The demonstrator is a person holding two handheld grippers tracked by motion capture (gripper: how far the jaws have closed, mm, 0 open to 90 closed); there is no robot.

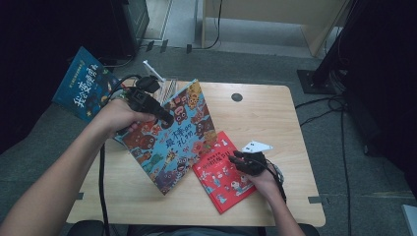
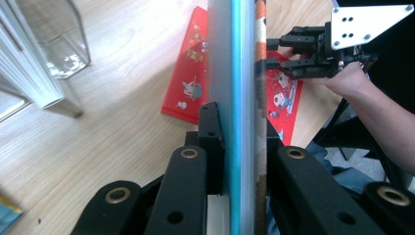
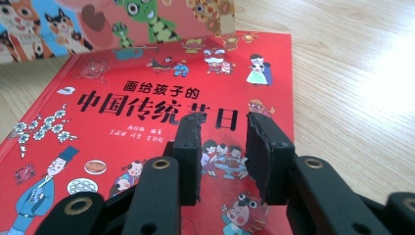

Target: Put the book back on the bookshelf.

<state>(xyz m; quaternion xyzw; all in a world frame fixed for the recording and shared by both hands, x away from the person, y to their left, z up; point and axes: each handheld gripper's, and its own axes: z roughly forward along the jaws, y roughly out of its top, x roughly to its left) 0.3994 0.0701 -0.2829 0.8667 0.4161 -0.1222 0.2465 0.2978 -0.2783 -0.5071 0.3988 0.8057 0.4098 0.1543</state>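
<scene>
Left gripper (image 1: 164, 118) pinches the colourful animal picture book (image 1: 172, 137); in the left gripper view its two black jaws press on either side of the book's edge (image 2: 240, 98), the book running straight up between them. The book is tilted up off the wooden table (image 1: 275, 113), one lower corner near the table's front, the upper edge at the gripper. The left hand (image 1: 118, 118) wraps the gripper body, and a cable (image 1: 102, 182) trails back from it along the forearm.

Beyond that gripper's jaws and lower, the red picture book (image 1: 223, 172) lies flat on the table, its near edge tucked under or just beside the raised book. On the far side of the left gripper stands a clear acrylic holder (image 2: 54, 39), with a white stand (image 1: 153, 71) close by. Further out past the left hand, off the table, a blue book (image 1: 83, 88) leans.

Right gripper (image 1: 238, 158) hovers over the red picture book, jaws spread apart with nothing between them; in the right gripper view the red cover (image 3: 122, 107) shows through the gap. Cannot tell whether the tips touch the cover. The right hand (image 1: 263, 182) holds it from the front edge side. A white card (image 1: 255, 146) lies just beyond the right gripper on the table.
</scene>
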